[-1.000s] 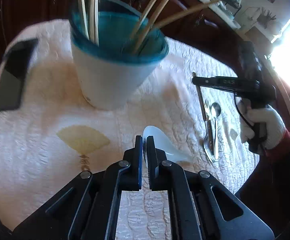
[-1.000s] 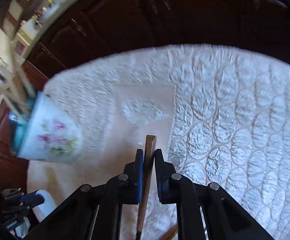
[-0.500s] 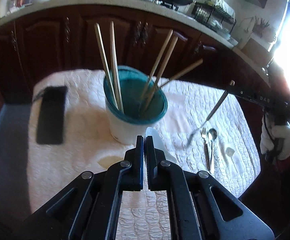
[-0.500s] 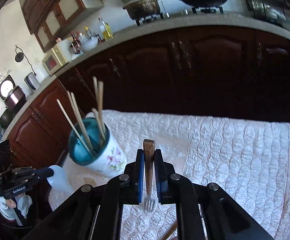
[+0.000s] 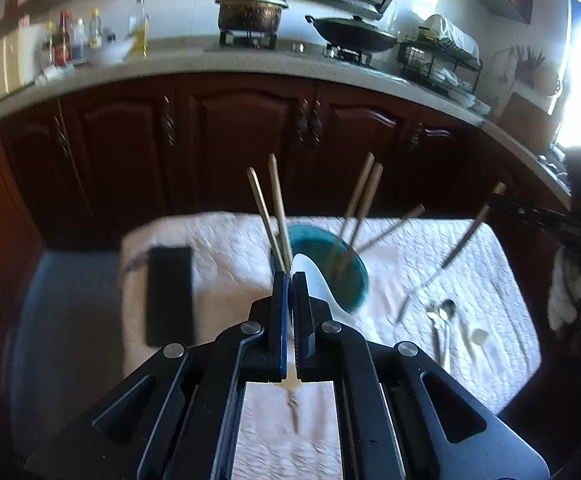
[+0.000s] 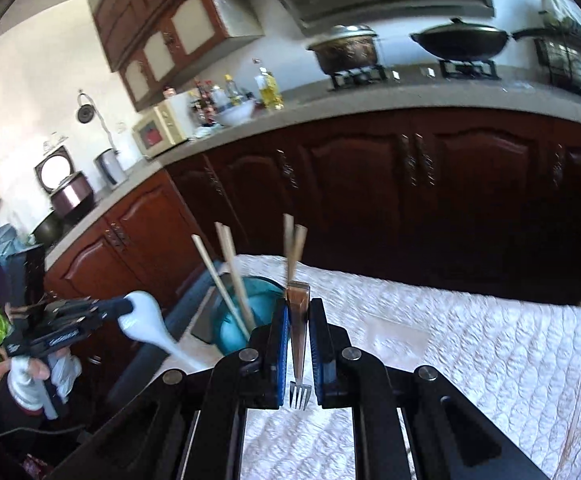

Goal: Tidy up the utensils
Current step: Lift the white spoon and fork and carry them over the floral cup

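White ceramic spoon [image 5: 314, 280] clamped in left gripper [image 5: 289, 280] fingers, raised above teal-lined cup [image 5: 330, 276] with chopsticks [image 5: 278, 208]; metal fork [image 6: 298, 332] clamped in right gripper [image 6: 298, 312], tines toward camera; spare cutlery [image 5: 440, 328] on quilted surface [image 5: 490, 320]

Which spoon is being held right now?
The white spoon, clamped in the left gripper. The metal spoon lies on the cloth ungripped.
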The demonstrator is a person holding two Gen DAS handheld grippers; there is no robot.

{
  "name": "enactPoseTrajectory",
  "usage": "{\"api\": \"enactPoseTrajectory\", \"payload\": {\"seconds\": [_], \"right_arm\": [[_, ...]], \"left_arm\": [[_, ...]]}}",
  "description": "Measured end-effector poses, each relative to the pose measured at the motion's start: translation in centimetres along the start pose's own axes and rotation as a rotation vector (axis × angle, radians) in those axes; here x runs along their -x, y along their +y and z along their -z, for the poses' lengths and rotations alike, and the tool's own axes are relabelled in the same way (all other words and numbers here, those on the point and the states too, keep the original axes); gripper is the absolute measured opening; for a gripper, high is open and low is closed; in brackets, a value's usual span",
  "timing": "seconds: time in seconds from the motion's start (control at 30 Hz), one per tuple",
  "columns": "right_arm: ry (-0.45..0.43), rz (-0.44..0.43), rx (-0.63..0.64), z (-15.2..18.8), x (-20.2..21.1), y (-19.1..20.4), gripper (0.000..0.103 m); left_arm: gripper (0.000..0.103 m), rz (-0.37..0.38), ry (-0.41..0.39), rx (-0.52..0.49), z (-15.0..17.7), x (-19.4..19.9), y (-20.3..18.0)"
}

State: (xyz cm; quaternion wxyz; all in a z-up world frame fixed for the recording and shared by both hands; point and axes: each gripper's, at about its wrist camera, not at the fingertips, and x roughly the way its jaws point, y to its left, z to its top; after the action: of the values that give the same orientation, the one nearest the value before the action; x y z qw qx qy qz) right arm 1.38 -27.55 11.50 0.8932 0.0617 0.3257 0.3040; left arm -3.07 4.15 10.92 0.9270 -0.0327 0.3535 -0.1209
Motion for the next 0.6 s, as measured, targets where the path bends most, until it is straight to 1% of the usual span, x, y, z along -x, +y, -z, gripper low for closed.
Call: {"api": "enactPoseTrajectory", "payload": {"seconds": [0.13, 0.27, 0.47, 0.6], "right_arm": [[-0.024, -0.030, 0.034, -1.5, 0.6, 1.9, 0.009], [-0.062, -0.042, 0.065, -3.3, 0.9, 3.7, 0.009], [-0.089, -0.020, 0.101, -5.3, -0.9, 6.0, 0.009], [-0.067, 0.017, 0.111, -5.0, -3.9, 6.3, 0.009]], "left_arm": [[0.001, -0.059, -0.019, -0.051, -2.2, -0.2, -0.1], [0.001, -0.095, -0.009, -0.093, -3.7, -1.5, -0.5], [0.001, -0.146, 0.059, -0.186, -3.9, -5.1, -1.7], [0.001, -0.176, 0.087, -0.228, -3.4, -7.1, -2.3]]}}
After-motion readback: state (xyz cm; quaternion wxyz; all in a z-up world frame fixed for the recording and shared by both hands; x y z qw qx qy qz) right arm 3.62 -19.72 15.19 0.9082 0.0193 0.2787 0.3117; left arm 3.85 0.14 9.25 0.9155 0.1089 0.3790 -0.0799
